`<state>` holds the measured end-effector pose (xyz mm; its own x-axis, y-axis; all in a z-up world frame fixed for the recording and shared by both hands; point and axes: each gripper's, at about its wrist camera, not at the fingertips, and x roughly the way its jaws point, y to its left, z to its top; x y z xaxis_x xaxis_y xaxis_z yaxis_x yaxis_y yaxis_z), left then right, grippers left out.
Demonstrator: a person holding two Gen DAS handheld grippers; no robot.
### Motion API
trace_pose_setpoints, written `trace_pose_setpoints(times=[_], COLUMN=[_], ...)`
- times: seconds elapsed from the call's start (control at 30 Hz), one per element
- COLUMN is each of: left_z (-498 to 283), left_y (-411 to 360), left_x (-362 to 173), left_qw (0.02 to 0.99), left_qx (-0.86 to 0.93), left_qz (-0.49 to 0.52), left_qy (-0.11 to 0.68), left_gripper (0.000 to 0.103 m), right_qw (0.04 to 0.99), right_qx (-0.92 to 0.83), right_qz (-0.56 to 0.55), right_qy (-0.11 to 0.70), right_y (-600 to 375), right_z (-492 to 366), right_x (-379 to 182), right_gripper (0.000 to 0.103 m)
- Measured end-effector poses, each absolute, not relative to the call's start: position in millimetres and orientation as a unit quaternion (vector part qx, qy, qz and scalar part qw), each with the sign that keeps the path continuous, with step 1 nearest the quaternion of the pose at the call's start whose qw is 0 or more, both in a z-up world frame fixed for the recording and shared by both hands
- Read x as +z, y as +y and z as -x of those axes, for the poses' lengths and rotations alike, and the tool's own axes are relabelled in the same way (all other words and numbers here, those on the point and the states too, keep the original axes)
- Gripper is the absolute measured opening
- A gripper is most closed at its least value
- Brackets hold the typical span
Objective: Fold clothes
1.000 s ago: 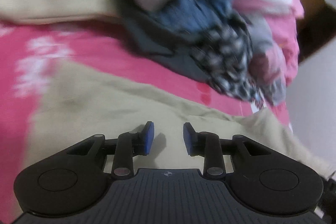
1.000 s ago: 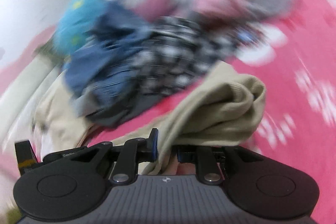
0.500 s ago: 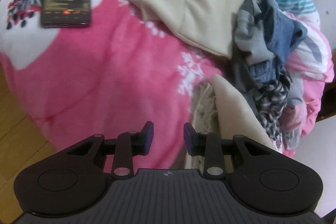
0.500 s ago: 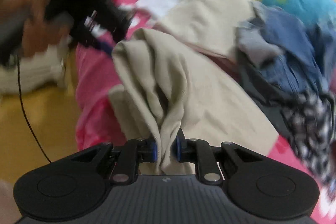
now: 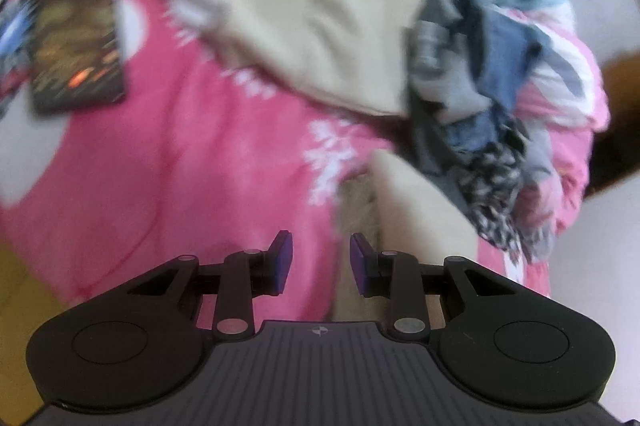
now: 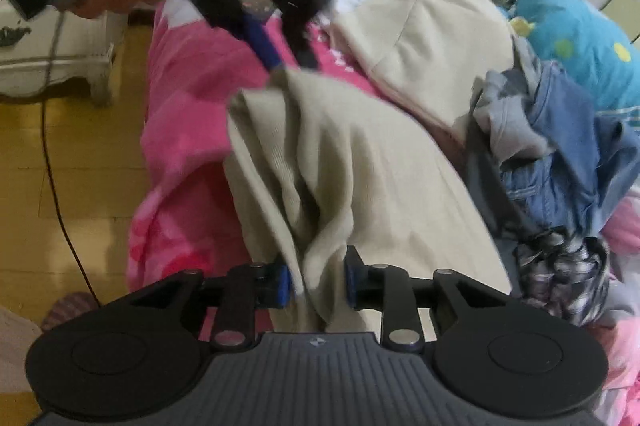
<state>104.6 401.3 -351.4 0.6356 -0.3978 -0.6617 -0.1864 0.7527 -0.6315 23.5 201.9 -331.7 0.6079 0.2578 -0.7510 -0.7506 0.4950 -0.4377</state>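
A beige knit garment [image 6: 352, 162] lies crumpled on the pink bedspread [image 6: 192, 94]. My right gripper [image 6: 316, 280] has its jaws apart, with a fold of the garment lying loosely between them. In the right wrist view my left gripper [image 6: 290, 60], held in a hand, hovers open right at the garment's far corner. In the left wrist view the left gripper [image 5: 320, 262] is open and empty, and the garment's edge [image 5: 404, 194] is just ahead to the right.
A cream top [image 5: 324, 22] lies further back. A heap of blue, grey and checked clothes [image 6: 552, 146] sits right of the garment, with a teal pillow [image 6: 576, 42] behind. A dark phone [image 5: 76, 42] lies on the bedspread. The wooden floor [image 6: 76, 154] and a white cabinet [image 6: 56, 50] are left.
My right gripper's jaws have opened, loosening their hold on the beige garment. My left gripper has moved in toward the garment's far corner.
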Motion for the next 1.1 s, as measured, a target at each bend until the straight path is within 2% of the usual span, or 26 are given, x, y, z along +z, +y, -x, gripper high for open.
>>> trace_pose_setpoints(times=[0.2,0.33,0.5,0.7,0.8,0.87,1.0,1.1], left_z=[-132,-139,-125,-120,-122,-124,-125,-120], left_y=[370,329,287,301,298,297,303,308], left_x=[-314,-293,-327,-358,-361,-363,-356,-349], left_qw=[0.855,0.845,0.82,0.812,0.811,0.808,0.805,0.805], left_qx=[-0.159,-0.265,-0.294,-0.269,-0.272,-0.276,-0.276,-0.272], left_qz=[0.274,0.202,0.078,0.085,0.072,0.064,0.06,0.05], left_qy=[0.41,0.418,0.485,0.51,0.513,0.517,0.522,0.525], left_gripper=[0.031,0.032,0.031,0.026,0.025,0.025,0.025,0.028], right_qw=[0.836,0.858,0.896,0.905,0.862,0.86,0.853,0.869], right_qx=[0.318,0.299,0.205,0.174,0.197,0.204,0.204,0.201], right_qz=[0.275,0.122,0.021,-0.036,-0.038,-0.03,0.001,-0.001], right_qy=[0.351,0.4,0.395,0.386,0.465,0.467,0.481,0.453], right_y=[197,158,86,43,47,44,43,34], right_z=[-8,-9,-15,-34,-36,-23,-19,-25], right_x=[-299,-279,-265,-286,-346,-363,-332,-307], right_gripper=[0.034,0.032,0.031,0.03,0.03,0.029,0.029,0.029])
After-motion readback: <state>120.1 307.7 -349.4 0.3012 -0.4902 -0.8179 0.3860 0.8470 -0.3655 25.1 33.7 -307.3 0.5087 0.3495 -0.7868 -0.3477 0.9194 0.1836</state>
